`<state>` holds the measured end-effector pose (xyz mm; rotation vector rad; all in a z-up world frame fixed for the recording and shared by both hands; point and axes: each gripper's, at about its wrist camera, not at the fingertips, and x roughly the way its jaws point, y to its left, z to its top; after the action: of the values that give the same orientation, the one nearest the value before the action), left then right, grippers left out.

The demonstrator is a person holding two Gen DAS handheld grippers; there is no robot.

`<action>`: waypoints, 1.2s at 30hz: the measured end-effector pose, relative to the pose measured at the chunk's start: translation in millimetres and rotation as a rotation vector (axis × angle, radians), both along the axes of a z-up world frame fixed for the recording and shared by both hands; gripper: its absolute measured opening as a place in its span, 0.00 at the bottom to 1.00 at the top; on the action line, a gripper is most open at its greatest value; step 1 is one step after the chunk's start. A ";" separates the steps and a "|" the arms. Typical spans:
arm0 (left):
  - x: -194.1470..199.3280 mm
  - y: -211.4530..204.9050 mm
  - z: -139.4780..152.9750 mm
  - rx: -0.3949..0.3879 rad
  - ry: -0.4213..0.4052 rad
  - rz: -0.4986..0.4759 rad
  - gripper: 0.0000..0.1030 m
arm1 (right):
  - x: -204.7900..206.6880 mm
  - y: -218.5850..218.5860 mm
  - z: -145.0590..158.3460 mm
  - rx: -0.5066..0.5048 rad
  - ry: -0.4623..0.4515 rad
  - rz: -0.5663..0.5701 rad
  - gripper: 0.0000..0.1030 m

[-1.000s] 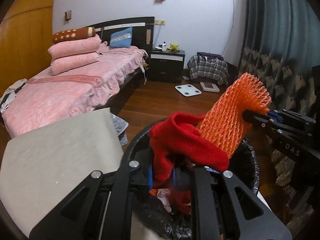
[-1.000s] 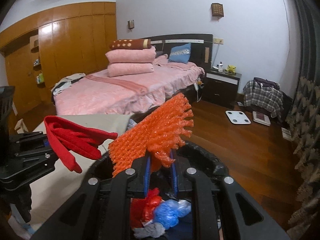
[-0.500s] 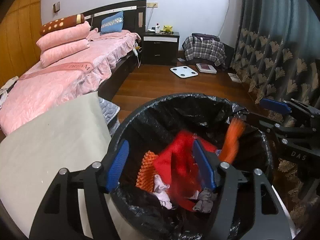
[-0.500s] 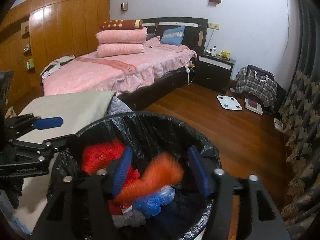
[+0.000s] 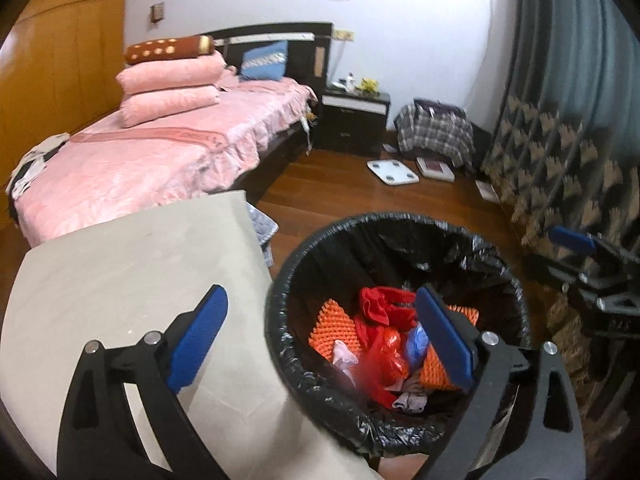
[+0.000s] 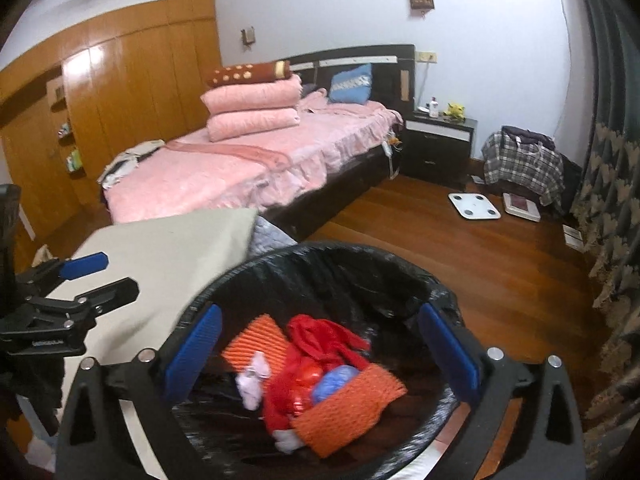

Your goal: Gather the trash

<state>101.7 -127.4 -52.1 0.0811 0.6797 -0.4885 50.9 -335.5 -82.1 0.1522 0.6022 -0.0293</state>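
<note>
A bin with a black liner (image 5: 400,224) (image 6: 320,252) stands on the floor beside a table under a beige cloth (image 5: 120,280). In the bin lie a red cloth (image 5: 384,304) (image 6: 320,332), two orange foam nets (image 6: 256,340) (image 6: 352,408) and a crumpled blue bag (image 6: 334,380). My left gripper (image 5: 320,340) hangs over the bin's left rim, jaws opening wide, gripping nothing. Over the bin's near side, my right gripper (image 6: 320,352) is likewise opening, its pads touching nothing. Each gripper shows in the other's view, the right (image 5: 560,264) and the left (image 6: 104,276).
A pink bed (image 6: 240,168) with stacked pillows runs along the back left. Beyond it are a dark nightstand (image 6: 440,140), a plaid bag (image 6: 524,160) and a white scale (image 6: 474,206) on the wood floor. Patterned curtains (image 5: 560,140) hang on the right, a wooden wardrobe (image 6: 120,88) on the left.
A second ago my left gripper held the red cloth and my right an orange net above the bin. Both opened, and the pieces fell in and now lie there.
</note>
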 end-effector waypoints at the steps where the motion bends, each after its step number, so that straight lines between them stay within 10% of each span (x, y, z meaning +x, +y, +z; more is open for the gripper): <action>1: -3.1 4.1 4.3 -0.008 -0.007 0.010 0.91 | -2.4 5.1 4.4 -0.001 -0.006 0.008 0.94; 36: -92.1 54.8 88.8 -0.073 -0.205 0.108 0.94 | -57.2 74.8 88.6 -0.034 -0.151 0.093 0.94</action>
<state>9.6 -72.6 36.7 0.0247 0.4623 -0.3948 -6.3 -260.7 6.5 0.0923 0.4572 0.0611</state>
